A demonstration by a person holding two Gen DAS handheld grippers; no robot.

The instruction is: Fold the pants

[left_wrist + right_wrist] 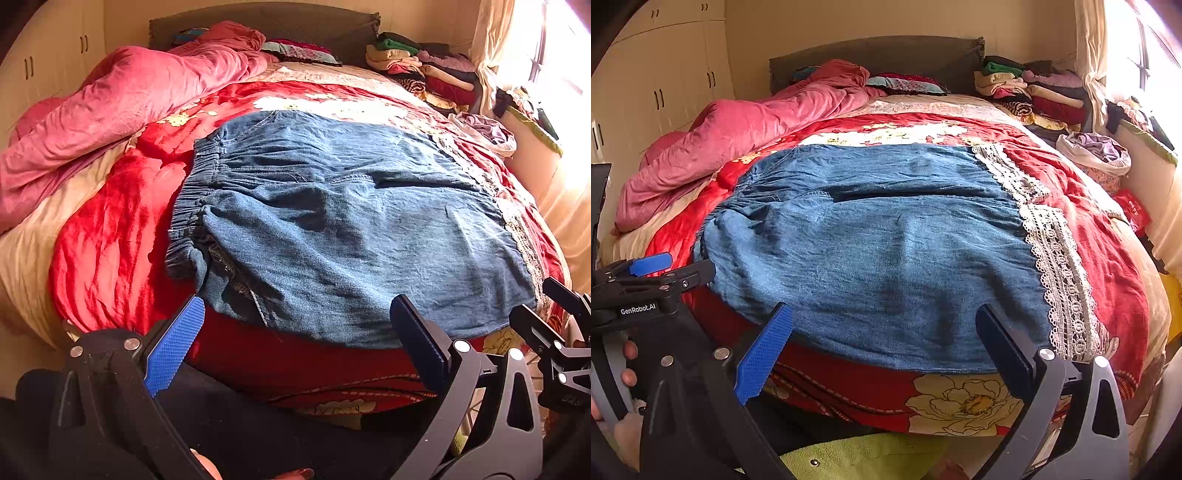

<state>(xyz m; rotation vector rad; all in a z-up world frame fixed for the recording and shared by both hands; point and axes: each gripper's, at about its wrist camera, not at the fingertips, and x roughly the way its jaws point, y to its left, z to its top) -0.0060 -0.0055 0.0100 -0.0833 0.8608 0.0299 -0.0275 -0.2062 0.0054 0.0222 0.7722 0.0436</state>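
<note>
The left gripper [297, 310] hangs spread wide just short of the pants' [332, 221] near edge, holding nothing; the right gripper [884, 321] is spread and empty too, near the lace hem [1060, 273]. The pants lie flat across the red bedspread [110, 236], waistband [195, 199] to the left. My worry is the soft quilt — a jaw could pinch bedspread along with denim, or catch only the top layer, and the fold would drag crooked — the puffy bed gives little support.
</note>
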